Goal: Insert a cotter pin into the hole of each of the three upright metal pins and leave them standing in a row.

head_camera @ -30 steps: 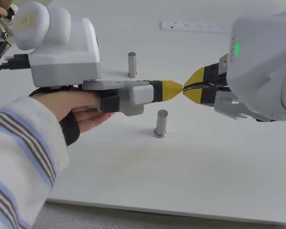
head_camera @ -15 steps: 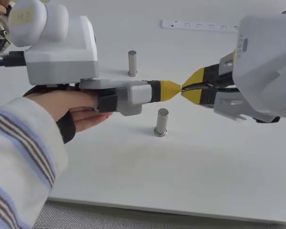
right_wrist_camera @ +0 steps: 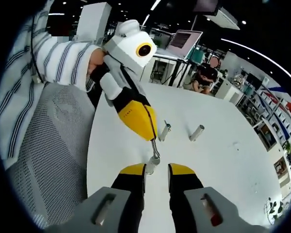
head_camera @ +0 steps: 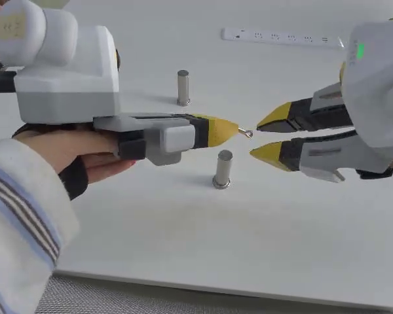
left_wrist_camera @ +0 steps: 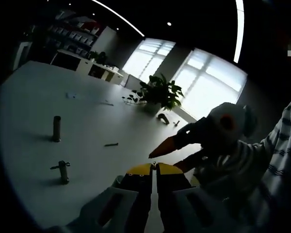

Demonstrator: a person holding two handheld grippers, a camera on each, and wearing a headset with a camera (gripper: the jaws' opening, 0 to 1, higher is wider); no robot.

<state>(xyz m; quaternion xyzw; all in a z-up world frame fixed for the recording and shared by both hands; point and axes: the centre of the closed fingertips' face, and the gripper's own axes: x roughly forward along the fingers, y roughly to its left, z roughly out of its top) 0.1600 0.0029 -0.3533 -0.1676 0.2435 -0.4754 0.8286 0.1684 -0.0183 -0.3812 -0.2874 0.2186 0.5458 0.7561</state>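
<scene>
Holding the cotter pin (head_camera: 245,133) clamped in its tips, the left gripper (head_camera: 234,129) keeps the pin's long axis level, loop toward the wide-open right gripper (head_camera: 255,139). The nearest metal pin (head_camera: 222,169) stands upright just below, mid-worktop (head_camera: 183,235). Another (head_camera: 183,87) stands toward the far edge.

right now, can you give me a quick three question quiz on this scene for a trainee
1. True or false: the right gripper is shut on the cotter pin.
2. Which gripper holds the cotter pin at its tips? A) left gripper B) right gripper C) neither
3. Fill in: the head view shows ___ upright metal pins on the table.

Key: 1 false, its jaws stand apart; 2 A; 3 two.
</scene>
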